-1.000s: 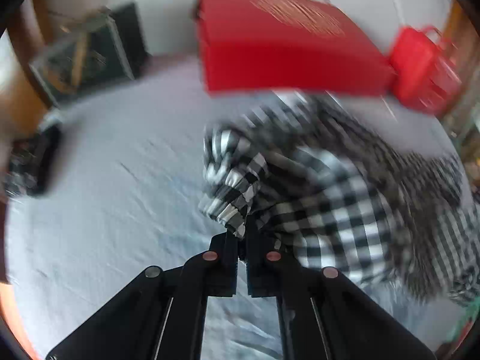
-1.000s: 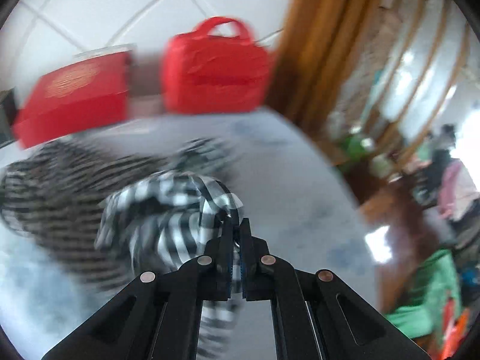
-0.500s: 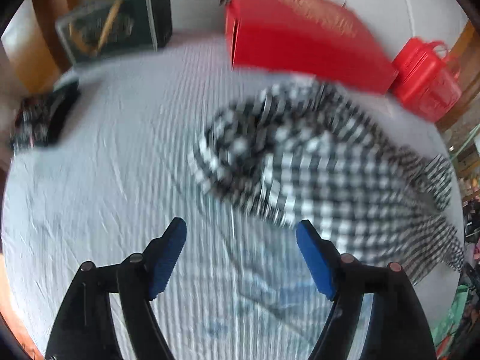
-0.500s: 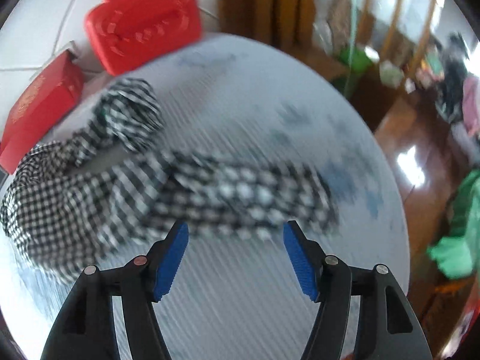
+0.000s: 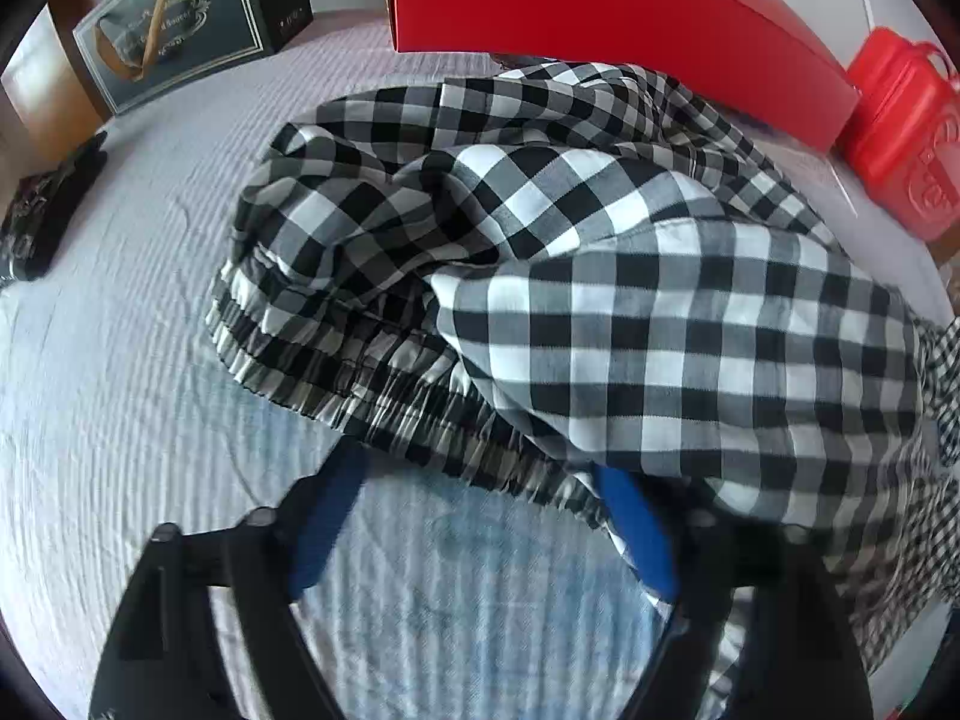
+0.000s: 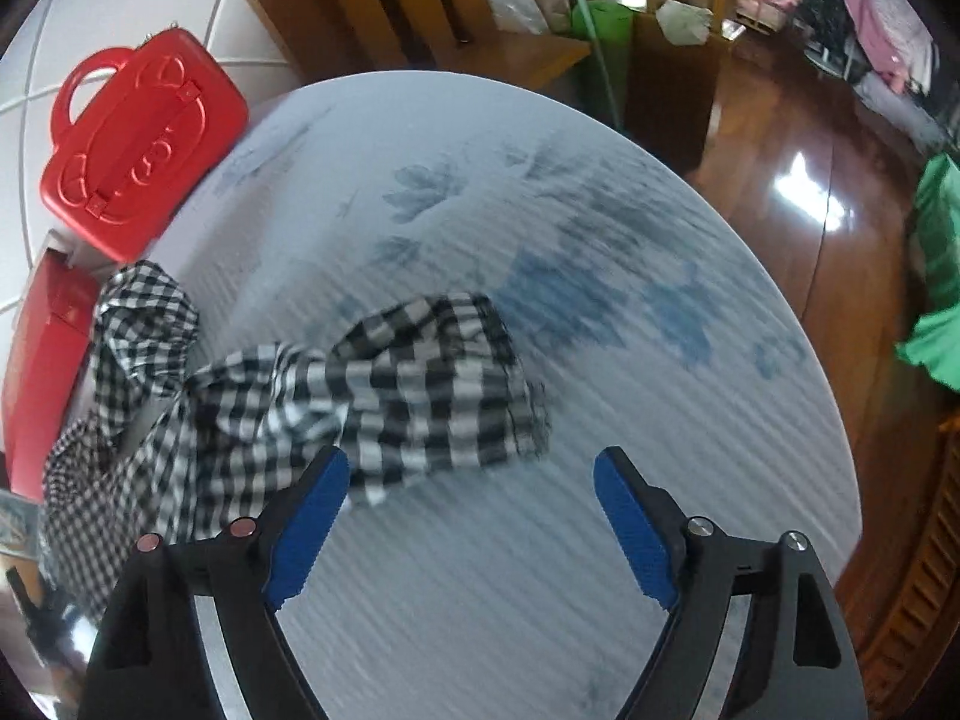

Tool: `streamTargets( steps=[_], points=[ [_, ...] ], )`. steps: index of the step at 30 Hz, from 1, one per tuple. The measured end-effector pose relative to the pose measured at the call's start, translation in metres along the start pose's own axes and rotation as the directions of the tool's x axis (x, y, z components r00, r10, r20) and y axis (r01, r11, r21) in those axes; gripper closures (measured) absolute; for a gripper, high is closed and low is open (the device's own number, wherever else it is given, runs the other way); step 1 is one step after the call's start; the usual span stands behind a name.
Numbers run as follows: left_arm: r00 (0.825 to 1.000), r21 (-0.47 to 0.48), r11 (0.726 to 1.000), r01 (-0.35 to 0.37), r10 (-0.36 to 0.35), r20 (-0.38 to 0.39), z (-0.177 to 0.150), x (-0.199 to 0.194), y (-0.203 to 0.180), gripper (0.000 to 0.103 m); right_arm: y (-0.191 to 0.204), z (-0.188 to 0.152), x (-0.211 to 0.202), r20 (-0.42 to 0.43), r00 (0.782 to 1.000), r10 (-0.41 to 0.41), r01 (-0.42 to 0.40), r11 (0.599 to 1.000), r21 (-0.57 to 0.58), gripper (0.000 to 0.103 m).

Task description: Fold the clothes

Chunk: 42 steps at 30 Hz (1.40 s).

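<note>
- Left gripper (image 5: 480,516): jaws spread, empty, at the waistband.
- Right gripper (image 6: 471,516): spread, empty.
- Garment (image 5: 570,276): bunched, 12 o'clock (left view).
- Risk: pinching several layers, skewing the fold.

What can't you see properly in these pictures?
- Left wrist view: the tips of the left hand-held gripper sit under the checked cloth, so contact is unclear.
- Left wrist view: the red box is cut off by the top edge; its gold print is unreadable.
- Right wrist view: the cloth's near end is motion-blurred, ahead of the open right hand-held gripper.
- What garment it is: too crumpled to tell.
</note>
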<state>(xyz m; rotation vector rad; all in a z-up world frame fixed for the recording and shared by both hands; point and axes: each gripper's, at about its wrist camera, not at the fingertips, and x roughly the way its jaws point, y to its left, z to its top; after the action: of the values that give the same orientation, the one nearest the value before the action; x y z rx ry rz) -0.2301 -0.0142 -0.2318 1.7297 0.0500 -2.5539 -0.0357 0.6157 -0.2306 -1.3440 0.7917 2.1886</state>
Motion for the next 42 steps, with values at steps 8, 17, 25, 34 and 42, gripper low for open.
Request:
streamTargets(
  steps=[8, 17, 25, 34, 42],
  points=[
    [0.998, 0.014, 0.999, 0.031, -0.03, -0.064, 0.014, -0.018, 0.002, 0.099, 0.052, 0.002, 0.048, -0.045, 0.992, -0.119, 0.109, 0.977, -0.185, 0.052],
    [0.981, 0.083, 0.993, 0.086, -0.099, 0.166, 0.027, -0.186, 0.074, 0.099, 0.089, 0.012, -0.104, 0.214, 0.97, 0.113, -0.053, 0.962, -0.269, 0.082],
    [0.971, 0.131, 0.991, 0.019, -0.049, 0.234, 0.047, -0.273, 0.132, 0.099, 0.089, 0.031, -0.215, 0.343, 0.906, 0.247, -0.155, 0.949, -0.273, 0.081],
    [0.991, 0.149, 0.985, 0.092, -0.075, -0.114, 0.011, -0.128, 0.08, 0.099, 0.076, 0.026, -0.078, 0.096, 0.995, 0.013, 0.002, 0.987, -0.16, 0.051],
    [0.981, 0.19, 0.973, 0.128, -0.096, -0.167, -0.066, -0.095, 0.024, 0.099, 0.07, -0.024, -0.05, 0.019, 0.998, 0.062, -0.058, 0.982, -0.182, 0.034]
  ],
)
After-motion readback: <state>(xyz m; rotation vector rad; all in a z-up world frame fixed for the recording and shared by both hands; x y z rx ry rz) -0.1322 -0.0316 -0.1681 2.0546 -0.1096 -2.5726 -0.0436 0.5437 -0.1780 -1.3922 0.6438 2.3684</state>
